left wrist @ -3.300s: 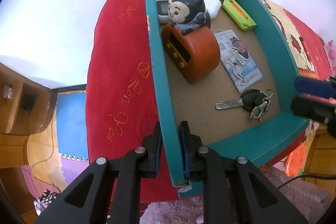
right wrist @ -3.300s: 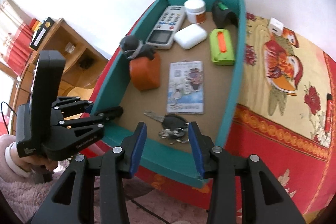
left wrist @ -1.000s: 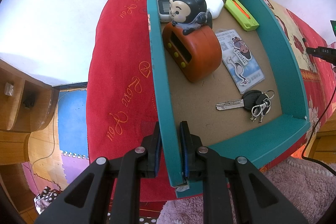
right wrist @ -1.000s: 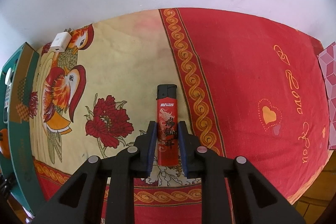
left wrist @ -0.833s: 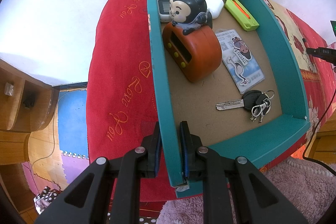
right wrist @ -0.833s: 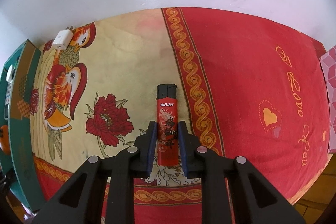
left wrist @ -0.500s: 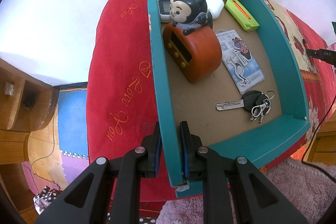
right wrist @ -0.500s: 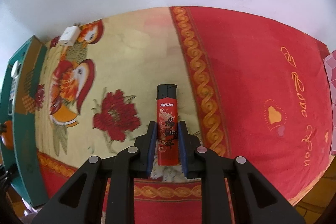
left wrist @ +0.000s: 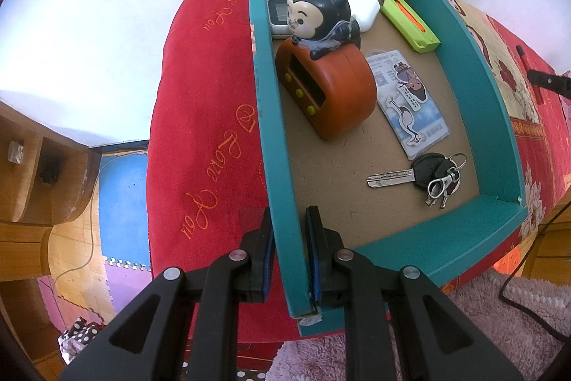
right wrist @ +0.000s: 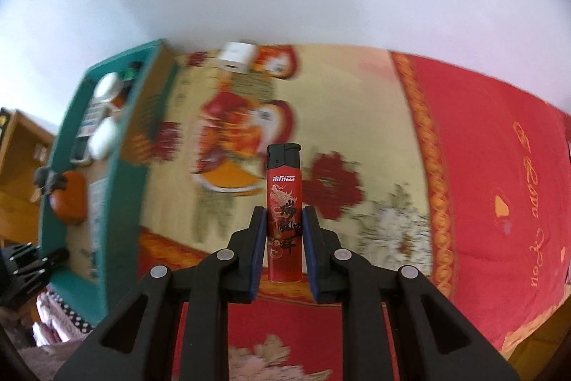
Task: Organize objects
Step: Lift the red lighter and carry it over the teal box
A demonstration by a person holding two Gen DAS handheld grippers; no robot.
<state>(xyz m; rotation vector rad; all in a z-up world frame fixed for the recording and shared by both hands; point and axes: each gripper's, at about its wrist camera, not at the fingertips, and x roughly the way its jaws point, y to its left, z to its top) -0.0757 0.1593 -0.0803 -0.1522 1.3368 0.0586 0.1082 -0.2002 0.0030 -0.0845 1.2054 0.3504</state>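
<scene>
Lighter (right wrist: 283, 202) lifted off bedspread, pinched in right gripper (right wrist: 284, 240); left gripper (left wrist: 288, 245) clamps tray wall (left wrist: 274, 145). Thin hold; a fast swing could slip it.

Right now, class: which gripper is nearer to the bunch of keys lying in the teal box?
Left. The left gripper clamps the teal box wall beside the keys; the right gripper holds a red lighter over the bedspread, outside the box.
</scene>
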